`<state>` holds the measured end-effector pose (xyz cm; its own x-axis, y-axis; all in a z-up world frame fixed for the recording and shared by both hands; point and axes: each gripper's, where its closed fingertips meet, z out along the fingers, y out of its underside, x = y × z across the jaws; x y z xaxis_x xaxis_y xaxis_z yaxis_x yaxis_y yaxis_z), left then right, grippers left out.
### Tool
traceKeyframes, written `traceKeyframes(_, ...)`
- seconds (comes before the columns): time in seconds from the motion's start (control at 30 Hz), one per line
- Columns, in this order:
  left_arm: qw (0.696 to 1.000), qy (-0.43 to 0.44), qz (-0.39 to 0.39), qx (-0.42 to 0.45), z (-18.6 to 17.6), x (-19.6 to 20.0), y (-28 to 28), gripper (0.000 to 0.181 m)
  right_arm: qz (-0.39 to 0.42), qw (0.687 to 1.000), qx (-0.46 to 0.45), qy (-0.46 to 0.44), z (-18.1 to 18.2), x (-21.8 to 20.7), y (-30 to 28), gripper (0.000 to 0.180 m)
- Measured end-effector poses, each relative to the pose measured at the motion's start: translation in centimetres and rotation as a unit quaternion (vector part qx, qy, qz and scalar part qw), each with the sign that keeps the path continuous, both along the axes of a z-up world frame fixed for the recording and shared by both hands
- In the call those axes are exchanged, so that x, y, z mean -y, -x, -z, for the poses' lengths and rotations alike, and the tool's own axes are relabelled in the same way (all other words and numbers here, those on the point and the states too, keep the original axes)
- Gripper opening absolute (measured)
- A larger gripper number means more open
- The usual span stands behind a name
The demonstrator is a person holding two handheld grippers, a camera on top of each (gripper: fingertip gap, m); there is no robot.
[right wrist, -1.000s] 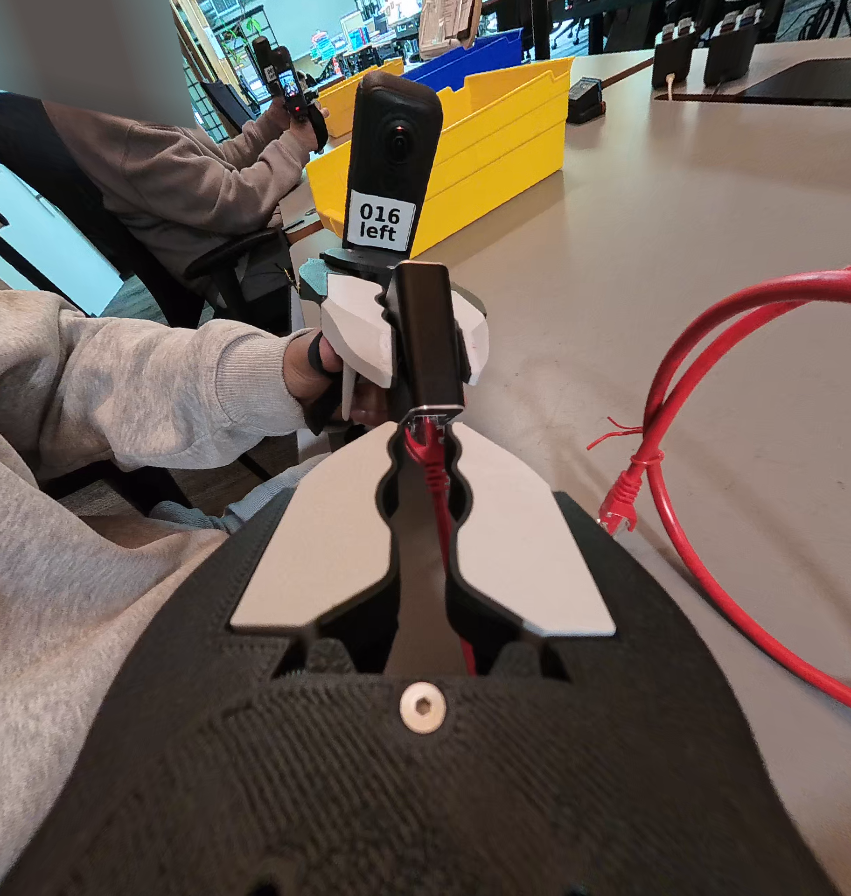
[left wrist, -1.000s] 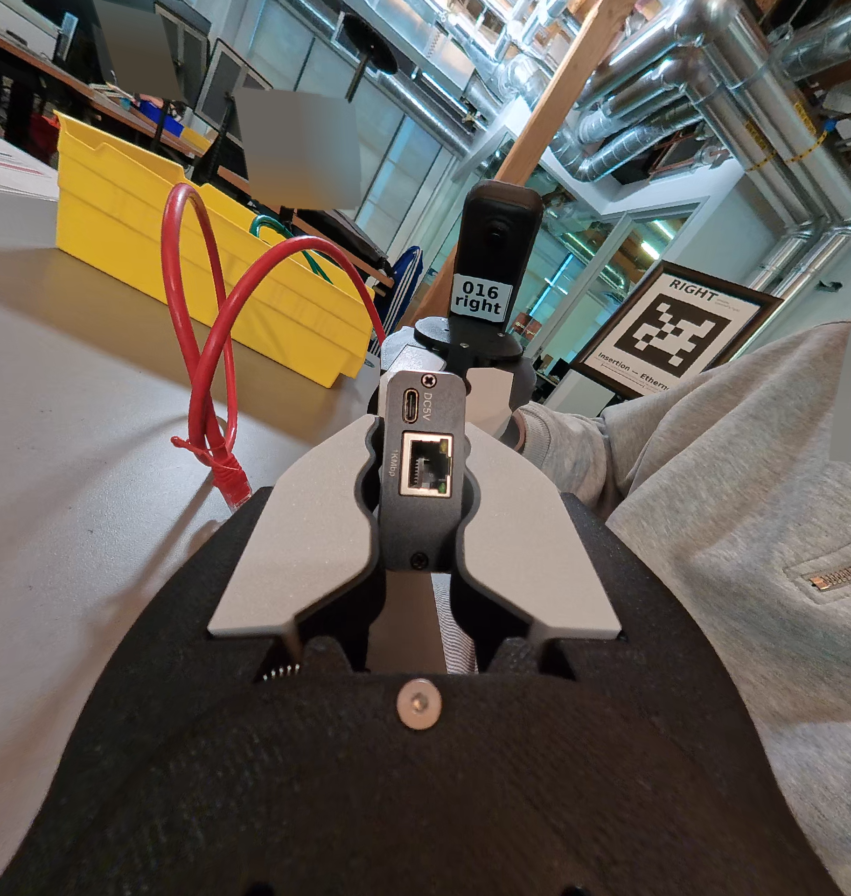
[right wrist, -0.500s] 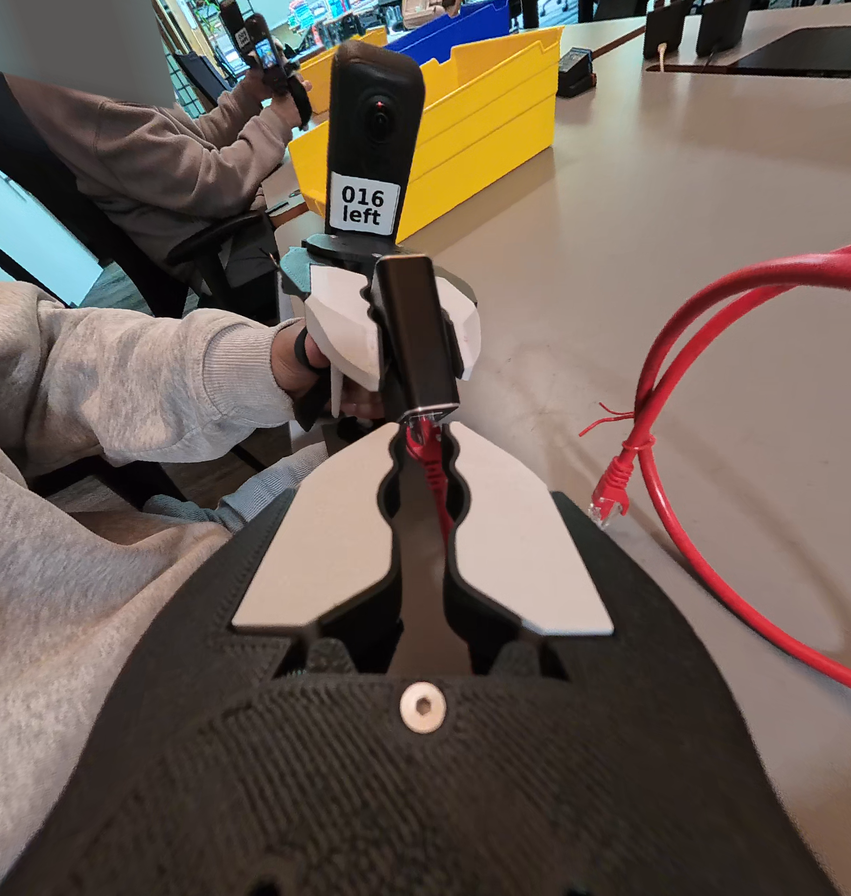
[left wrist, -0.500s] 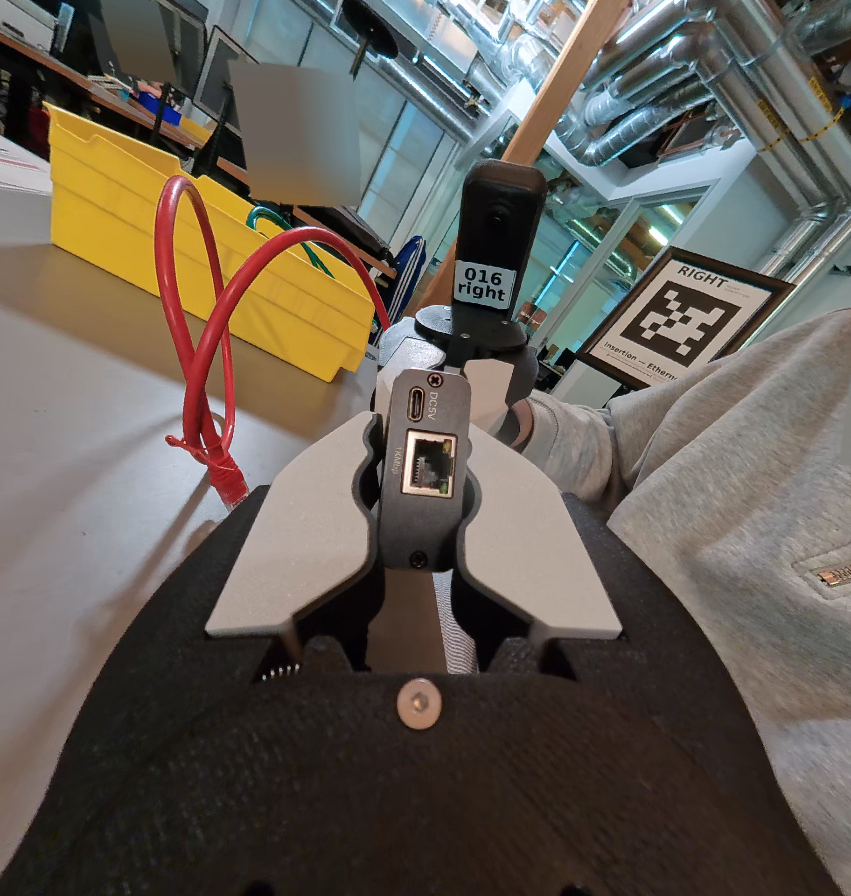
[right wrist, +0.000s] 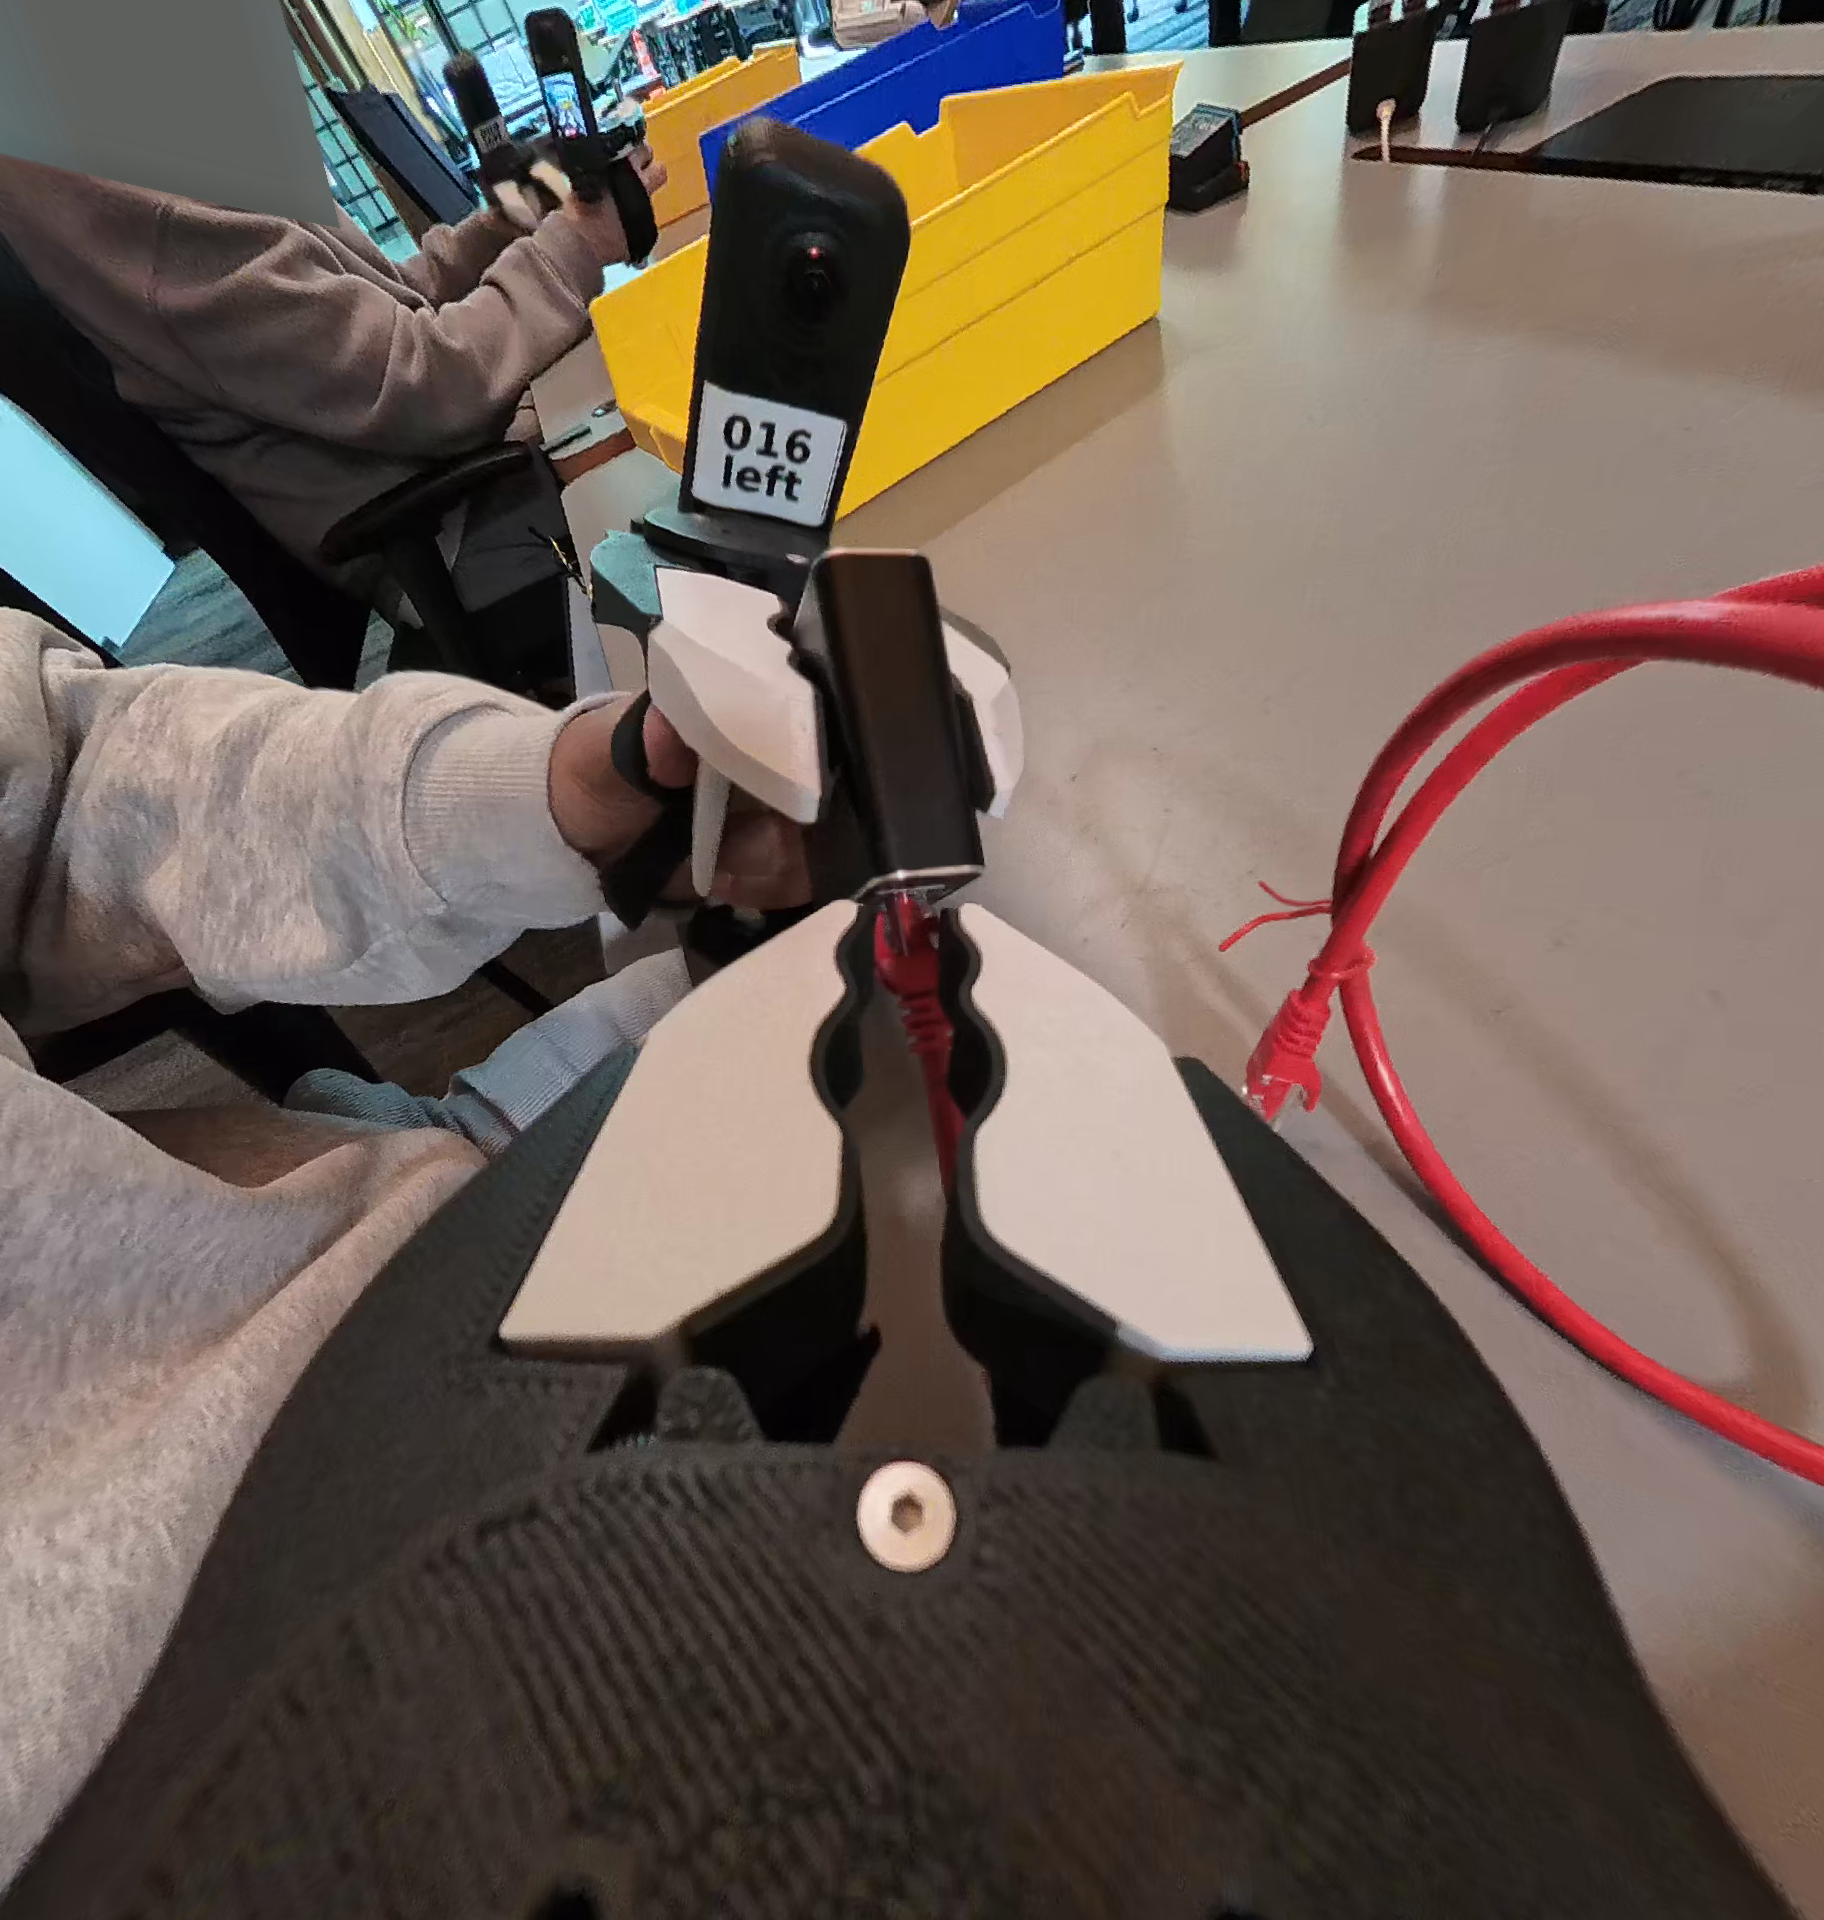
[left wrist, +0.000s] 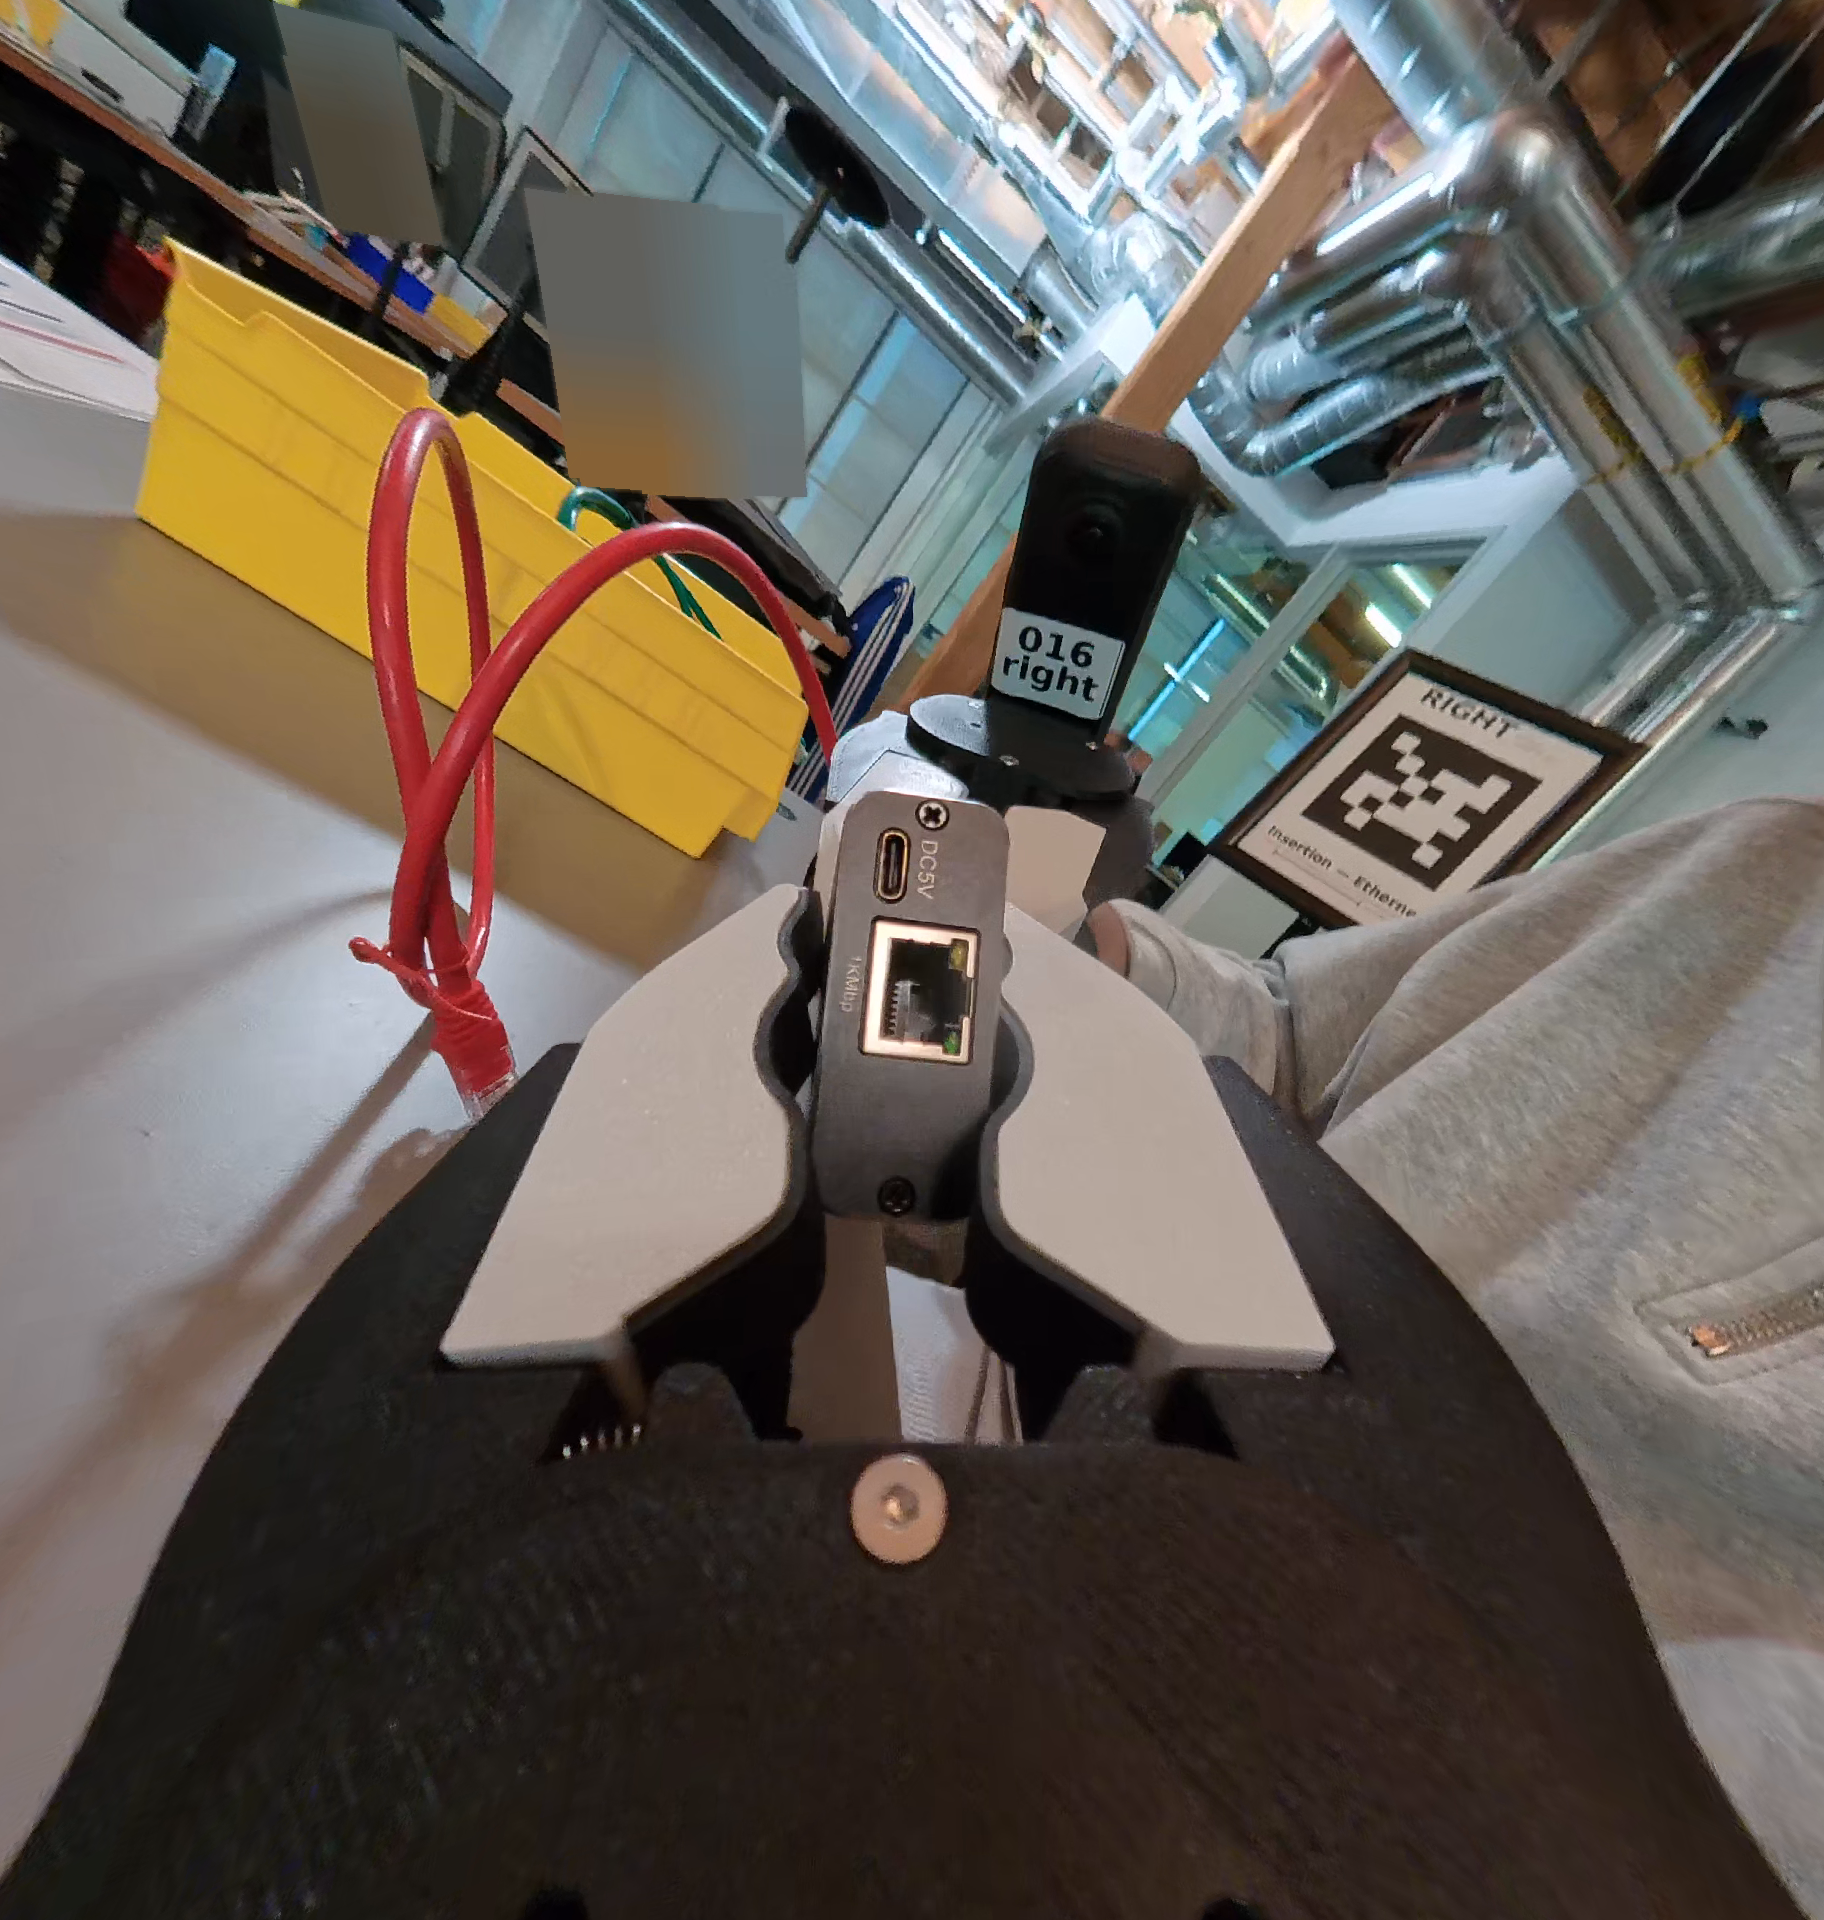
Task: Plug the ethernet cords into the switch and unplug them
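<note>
Worktop (right wrist: 1459, 540): grey surface, carrying a yellow bin (right wrist: 1001, 270) at the far side and the slack of the cord.
Ethernet cord (right wrist: 1573, 665): red, looping in tall arcs over the worktop, tied in a bundle near its loose plug (right wrist: 1282, 1049), which is lying by the right tool's body. Judging it light and springy; the loops are likely tugging sideways on whatever end is held.
Left gripper (left wrist: 903, 1049): fingers (left wrist: 669, 1132) clenched on the switch, holding it end-on off the worktop edge.
Switch (left wrist: 913, 997): small dark metal box, rigid, smooth-sided, probably slippery. One empty port is facing the left camera; the opposite end is meeting the cord.
Right gripper (right wrist: 908, 1023): fingers (right wrist: 1105, 1153) closing around the red plug boot (right wrist: 913, 977), grasping it.
Plug boot: tip sitting at the switch's lower port; cannot tell if fully seated. Best taken on the ribbed boot, not the cable; the latch tab is likely fragile.
</note>
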<state>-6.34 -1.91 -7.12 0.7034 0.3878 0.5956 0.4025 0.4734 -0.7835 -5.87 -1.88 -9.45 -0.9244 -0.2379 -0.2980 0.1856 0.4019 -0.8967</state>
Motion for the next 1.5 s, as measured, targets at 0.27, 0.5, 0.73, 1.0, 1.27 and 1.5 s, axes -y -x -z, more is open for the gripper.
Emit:
traceKeyframes(0.27,0.992,-0.086,-0.077,-0.05,-3.6,3.6,-0.1,0.026,0.02,0.998,-0.038,-0.035,1.3,-0.2,2.1,0.012)
traceKeyframes(0.5,0.987,-0.06,-0.142,-0.051,-3.9,9.0,-0.5,0.026,0.089,0.994,0.039,0.05,-2.5,-2.1,6.5,0.011)
traceKeyframes(0.73,0.987,-0.127,-0.095,-0.033,-2.9,8.2,-0.3,0.026,0.056,0.991,0.116,0.039,-1.4,-1.7,7.0,0.013)
traceKeyframes(1.0,0.991,-0.114,-0.073,-0.021,-2.0,7.0,0.0,0.026,-0.039,0.982,0.116,-0.146,2.6,0.0,5.9,0.016)
traceKeyframes(1.27,0.99,-0.117,-0.073,-0.011,-1.6,7.0,0.0,0.026,-0.022,0.977,0.13,-0.165,3.1,3.5,8.6,0.035)
traceKeyframes(1.5,0.988,-0.135,-0.071,-0.002,-1.3,7.6,0.1,0.026,0.055,0.994,0.068,-0.057,-0.5,2.6,11.0,0.047)
